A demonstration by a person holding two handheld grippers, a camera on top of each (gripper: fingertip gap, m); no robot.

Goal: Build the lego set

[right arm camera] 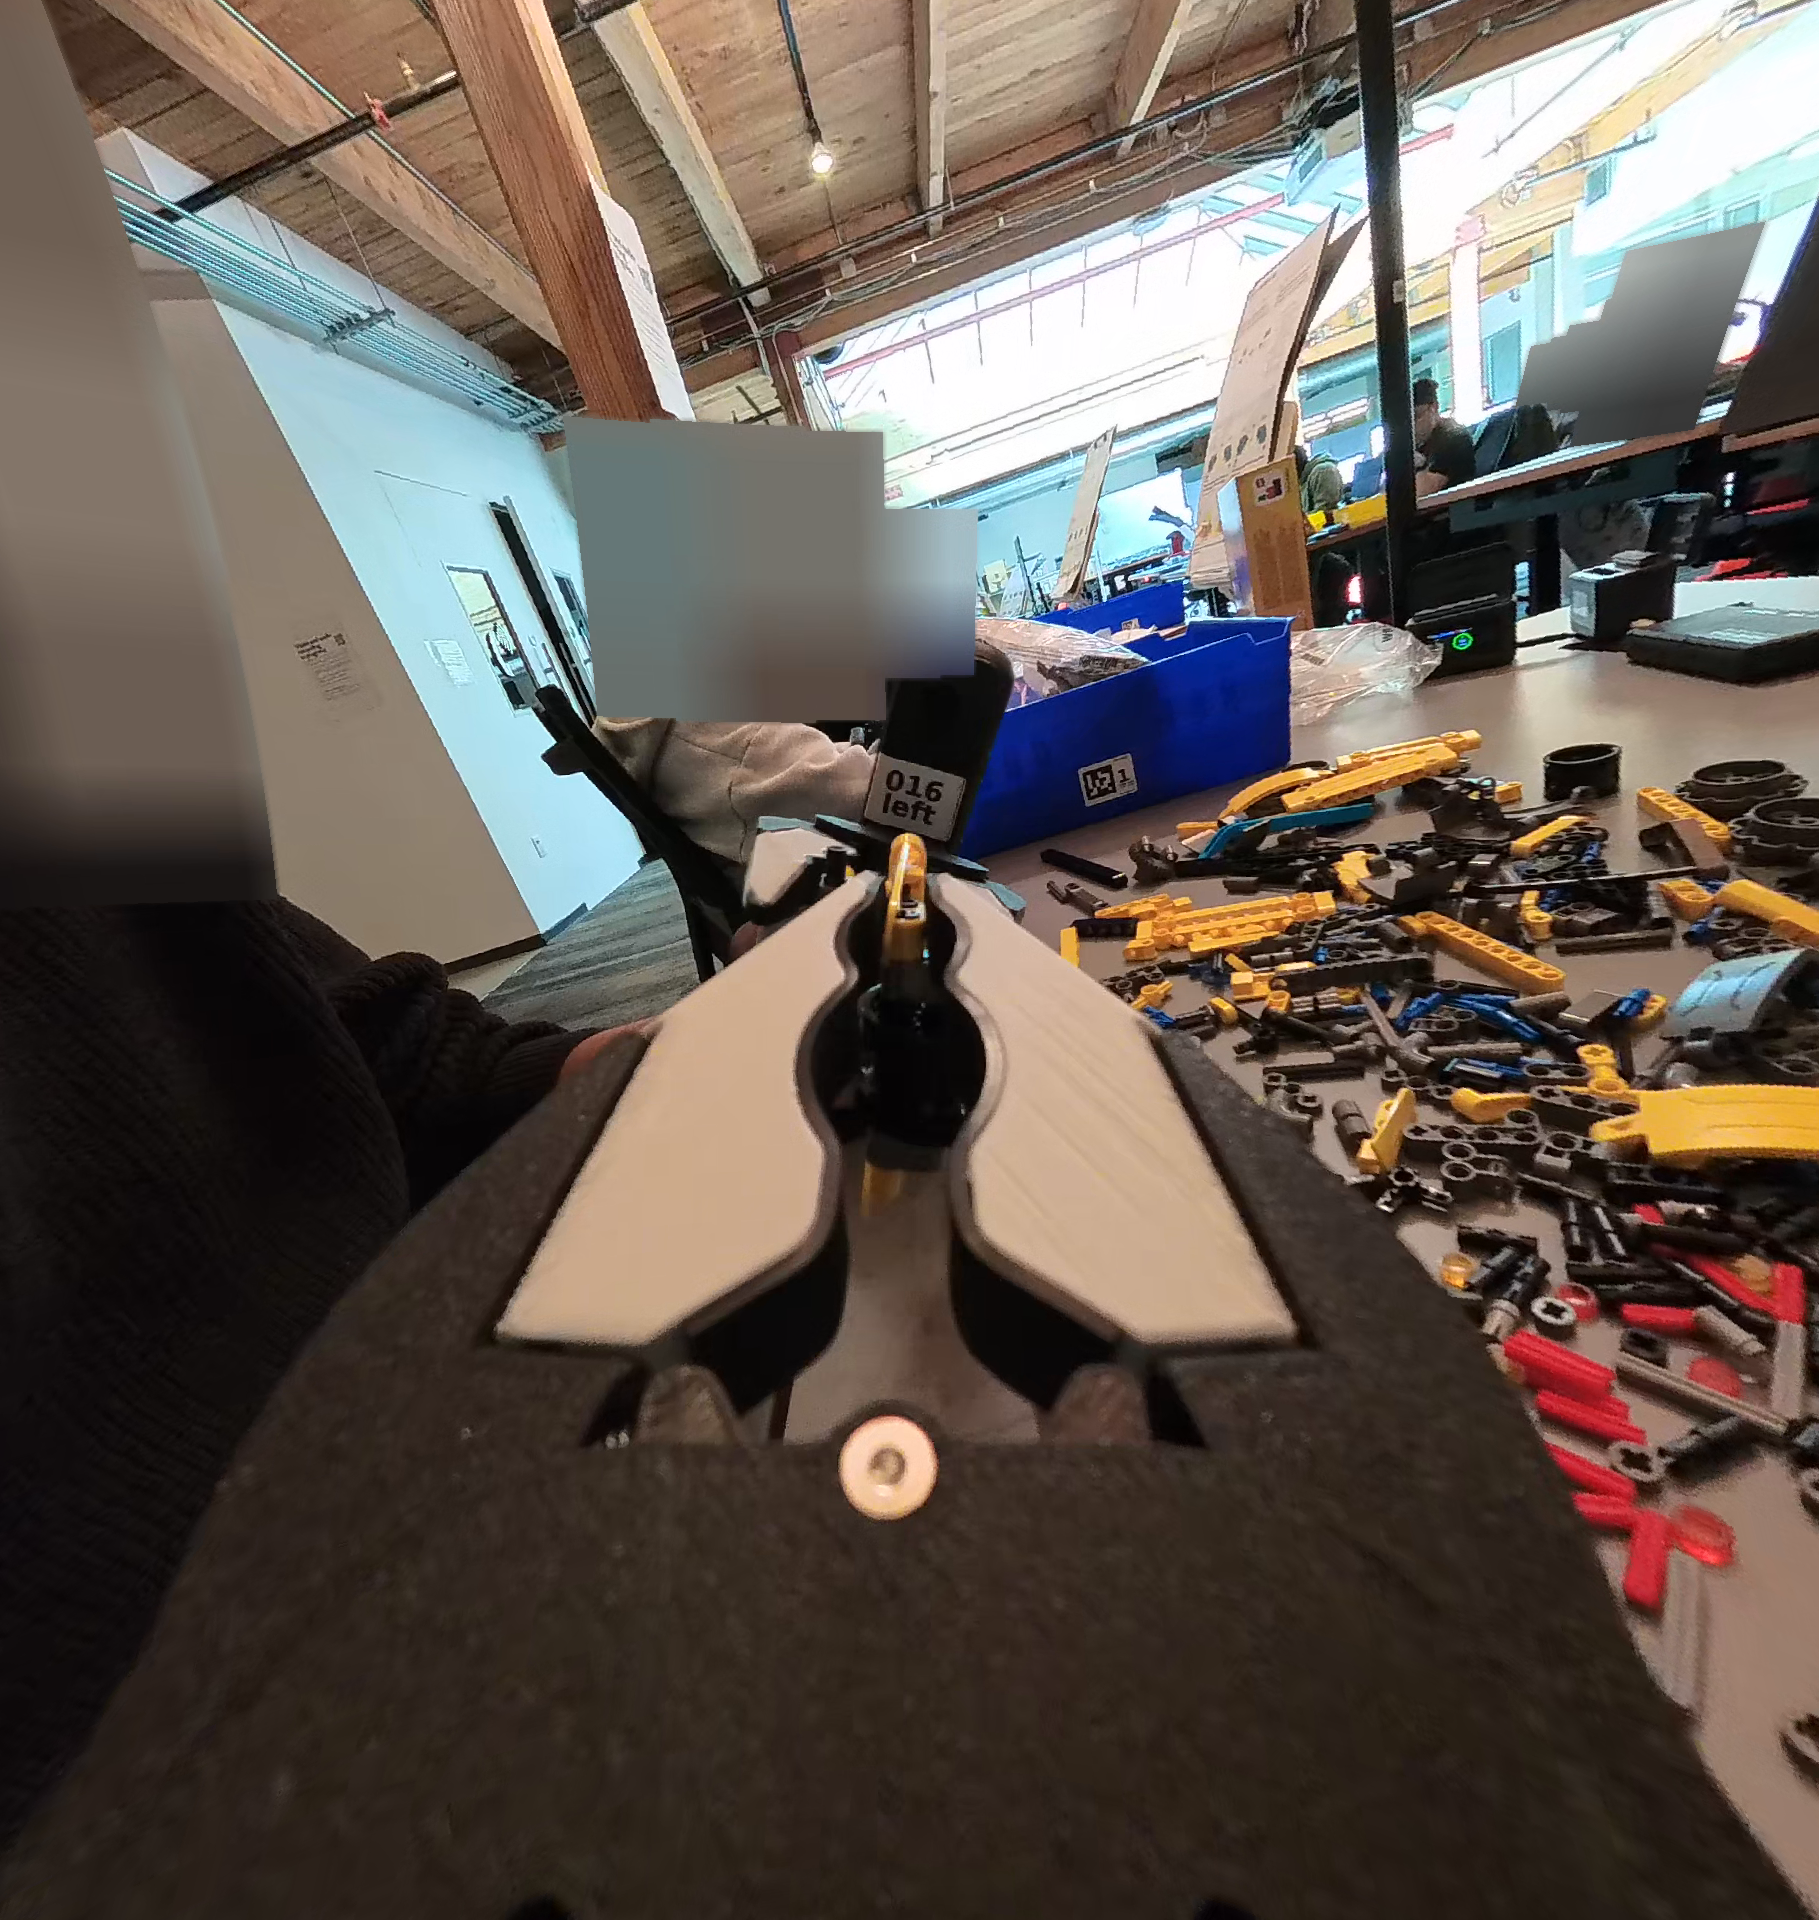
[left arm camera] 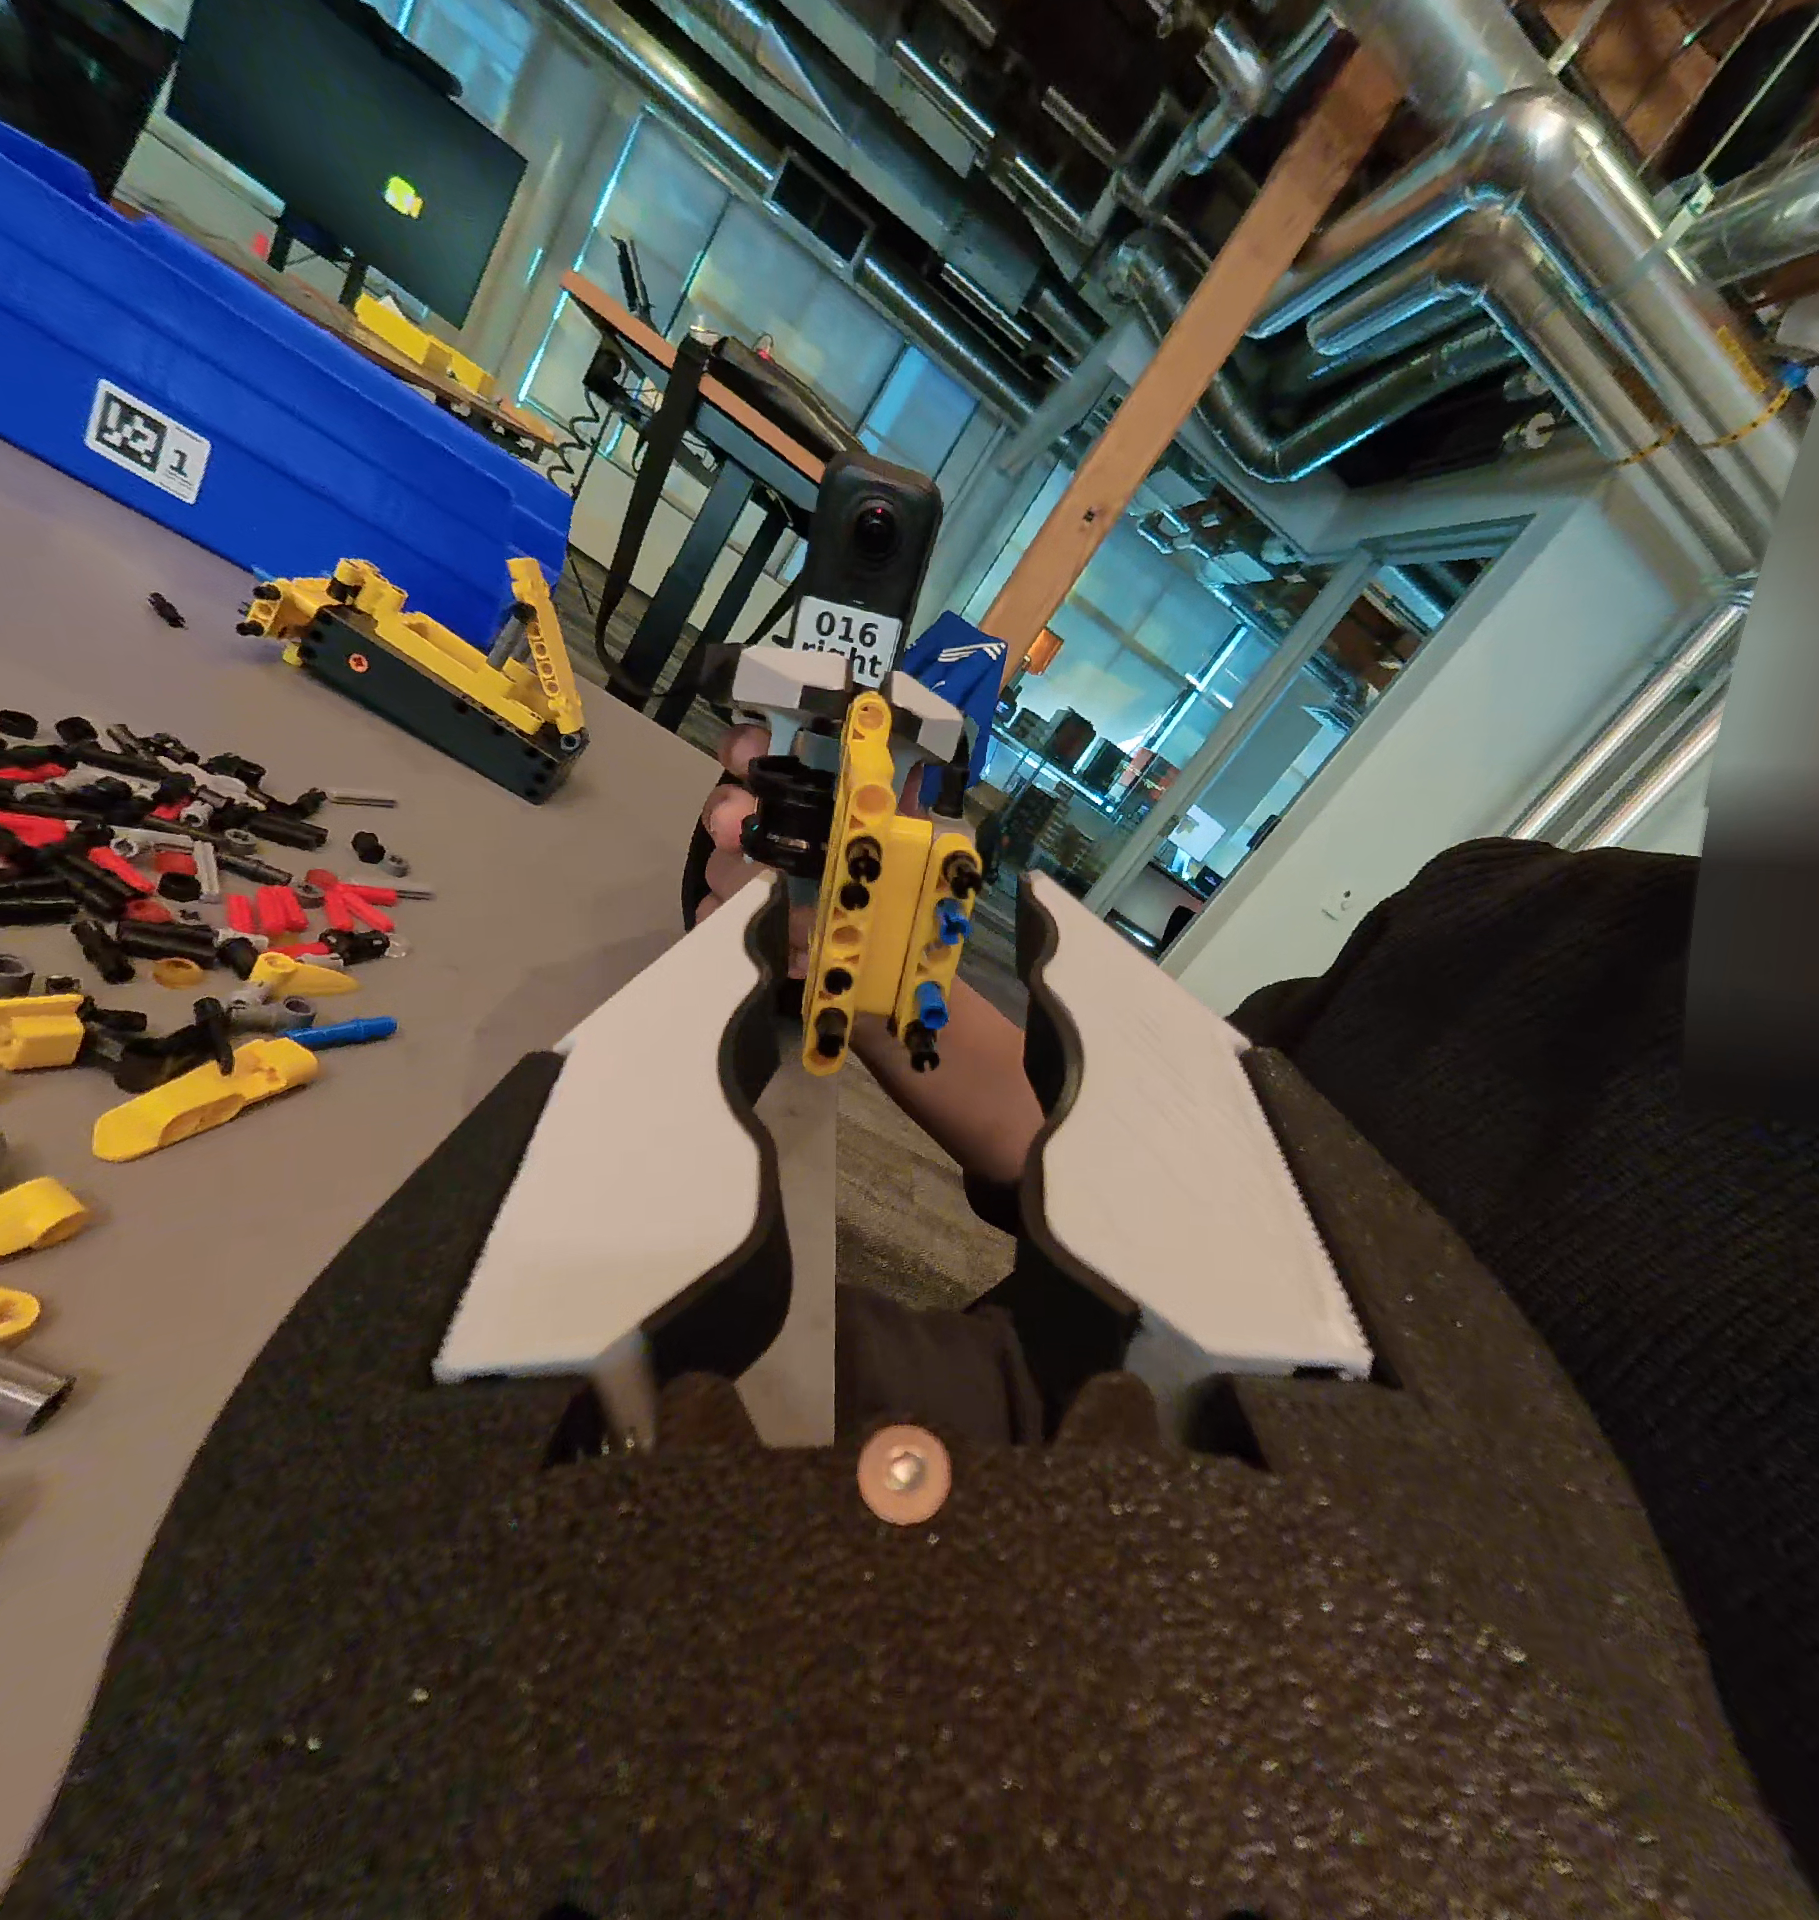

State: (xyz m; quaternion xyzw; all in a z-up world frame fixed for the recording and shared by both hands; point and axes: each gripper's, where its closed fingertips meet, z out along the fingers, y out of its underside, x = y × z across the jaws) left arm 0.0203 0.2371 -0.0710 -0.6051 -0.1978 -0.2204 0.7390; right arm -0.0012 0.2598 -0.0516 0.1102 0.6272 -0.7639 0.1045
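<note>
A: What is the right gripper (right arm camera: 900, 1023) doing?

B: Its two pale fingers (right arm camera: 1081, 1122) are pressed in on a small yellow and black brick assembly (right arm camera: 910, 1049), pinching it between their curved inner faces. A yellow tip pokes out past the fingertips.

A: And from the other camera?

B: The same yellow assembly (left arm camera: 884, 894) shows held up in the air off the desk's edge, upright, studded with black and blue pins, a black ring on its left side. The right gripper (left arm camera: 848, 717) clamps it from behind, with a black camera above it and a hand (left arm camera: 728, 821) around its body.

A: The left gripper?

B: The left gripper (left arm camera: 894, 904) stands spread, its white fingers (left arm camera: 635, 1132) apart on either side of the assembly's lower half. Whether either finger touches it, I cannot tell.

A: What lies around them?

B: To the left on the grey desk (left arm camera: 531, 935), a scatter of loose parts (left arm camera: 157, 914) in black, red and yellow. Beyond them sits a partly built yellow and black model (left arm camera: 427, 675), and behind that a blue bin (left arm camera: 209, 364) with a white square tag. A dark knitted sleeve (left arm camera: 1559, 1143) fills the right side.

A: And in the right wrist view?

B: The loose pieces (right arm camera: 1507, 1039) spread over the desk (right arm camera: 1487, 707) to the right, the blue bin (right arm camera: 1144, 727) farther back.
</note>
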